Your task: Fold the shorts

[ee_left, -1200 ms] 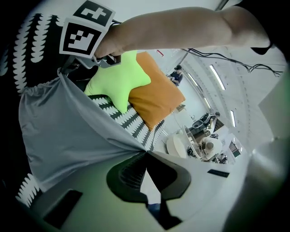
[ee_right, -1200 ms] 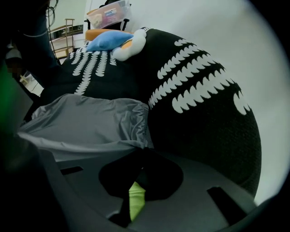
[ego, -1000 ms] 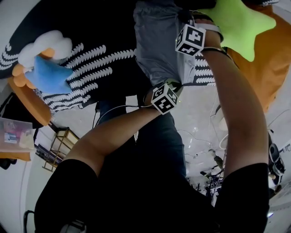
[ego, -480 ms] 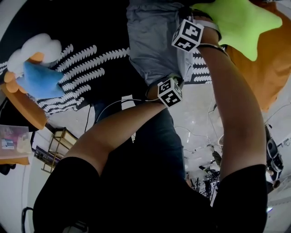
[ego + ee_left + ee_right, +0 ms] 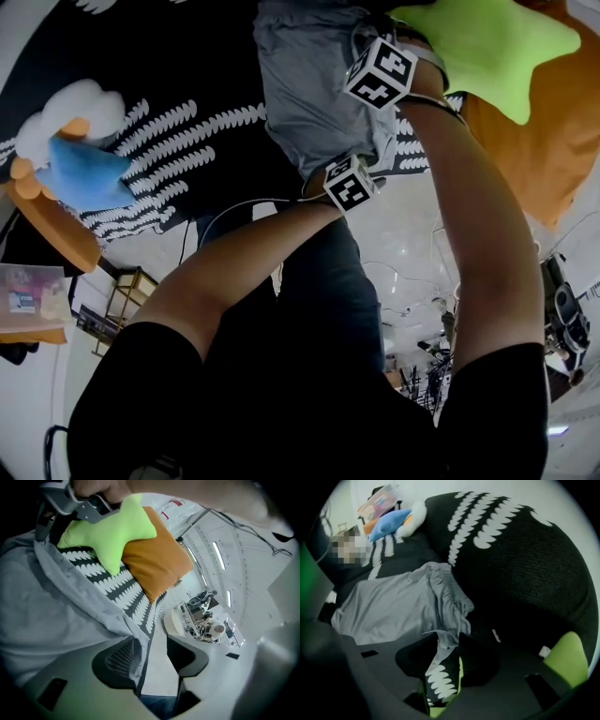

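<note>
The grey shorts [image 5: 309, 84] lie on a black blanket [image 5: 187, 141] with white marks, at the top of the head view. Both marker cubes stand at the shorts' near edge, the left [image 5: 349, 185] below the right [image 5: 380, 73]. My left gripper [image 5: 150, 660] is opening. A hem of the shorts [image 5: 70, 616] hangs loose against its left pad, with a clear gap to the other pad. My right gripper [image 5: 447, 660] is also opening. A corner of the shorts [image 5: 440, 639] sits between its tips, unpressed, with the patterned blanket showing through the gap.
A green star plush [image 5: 487, 42] and an orange cushion [image 5: 525, 141] lie just right of the shorts. A blue and white plush [image 5: 80, 159] lies at the left. A person [image 5: 344, 548] is beyond the shorts. Below the blanket's edge, the floor holds cables and a small rack [image 5: 122, 300].
Both marker cubes have shifted slightly in the head view, the left one right and the right one left. The grey cloth now lies flatter and wider on the blanket.
</note>
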Tool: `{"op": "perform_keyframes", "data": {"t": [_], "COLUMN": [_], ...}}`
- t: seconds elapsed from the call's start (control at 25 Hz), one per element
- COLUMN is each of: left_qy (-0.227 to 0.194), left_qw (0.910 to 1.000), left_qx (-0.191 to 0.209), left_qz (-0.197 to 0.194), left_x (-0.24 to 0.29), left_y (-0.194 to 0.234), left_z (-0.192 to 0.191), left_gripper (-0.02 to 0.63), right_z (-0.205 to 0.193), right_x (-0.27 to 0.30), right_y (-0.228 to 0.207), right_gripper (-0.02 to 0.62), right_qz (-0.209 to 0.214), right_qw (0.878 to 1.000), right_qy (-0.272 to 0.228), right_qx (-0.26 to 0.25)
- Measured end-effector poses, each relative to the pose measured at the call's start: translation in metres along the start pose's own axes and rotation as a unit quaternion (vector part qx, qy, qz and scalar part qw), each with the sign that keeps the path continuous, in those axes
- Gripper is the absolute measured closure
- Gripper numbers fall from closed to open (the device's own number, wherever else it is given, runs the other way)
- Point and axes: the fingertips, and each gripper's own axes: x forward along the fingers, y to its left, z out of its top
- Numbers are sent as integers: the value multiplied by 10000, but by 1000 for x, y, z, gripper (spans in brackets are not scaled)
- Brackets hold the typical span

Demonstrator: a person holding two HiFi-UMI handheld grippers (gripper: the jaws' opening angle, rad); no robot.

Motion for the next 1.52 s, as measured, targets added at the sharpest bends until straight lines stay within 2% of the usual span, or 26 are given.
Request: {"op": "perform_keyframes", "data": {"t": [0.12,0.24,0.32,0.44,0.6,0.8,0.96,1.04,1.32,1.52], "left_qy": [-269,-492,-575,-662,-854,-1228,-1433,-1444,-1015,-893], "left_qw": [9990,9957,9930,9877,9769,9586,9428,9385,9382,9489], "left_qx": [-122,-280,-327,-338,-490,-804,-791,-763,-621,-803], "left_qz": [341,727,978,1372,1898,2440,2905,3043,3250,2920], "left_x": [-36,-75,-101,-141,-191,-241,-271,-279,-275,-258], "left_y": [31,67,89,123,171,233,270,284,323,336], "left_z": [4,9,13,20,32,50,69,75,79,81], "left_gripper": [373,374,373,374,376,377,377,376,364,383], "right_z": [1,-6,-10,-13,6,36,46,48,46,49], "right_x": [-16,-32,-43,-60,-68,-41,-15,-6,28,50], "right_y": [-7,-14,-22,-36,-40,-32,-30,-30,-28,-27], "right_gripper": [437,434,434,434,431,394,382,376,328,304], "right_qz": [150,289,273,171,434,933,1094,1116,1383,1669], "right_qw": [9955,9828,9748,9678,9650,9638,9609,9620,9650,9599], "right_qy": [-180,-311,-379,-428,-753,-1050,-1046,-991,-810,-721], "right_qx": [920,1796,2181,2476,2473,2266,2320,2285,2077,2135]}}
